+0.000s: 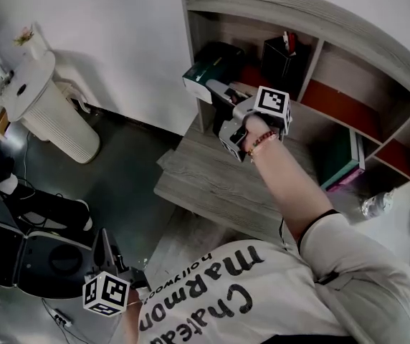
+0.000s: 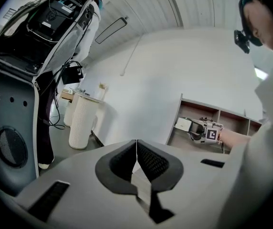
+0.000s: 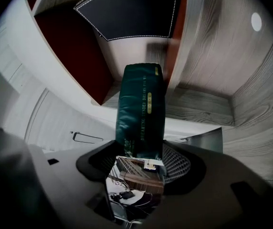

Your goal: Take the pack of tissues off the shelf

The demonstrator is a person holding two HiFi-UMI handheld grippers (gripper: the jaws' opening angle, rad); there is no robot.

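Left gripper view alone shows left tongs (image 2: 136,152) closed; right tongs (image 3: 139,157) clamp tissue pack (image 3: 140,106).

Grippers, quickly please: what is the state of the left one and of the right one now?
Left gripper: closed, holding nothing.
Right gripper: closed on the pack of tissues.

"DREAMING" on the tissue pack (image 3: 140,109); "Marmon" on the shirt (image 1: 312,278)
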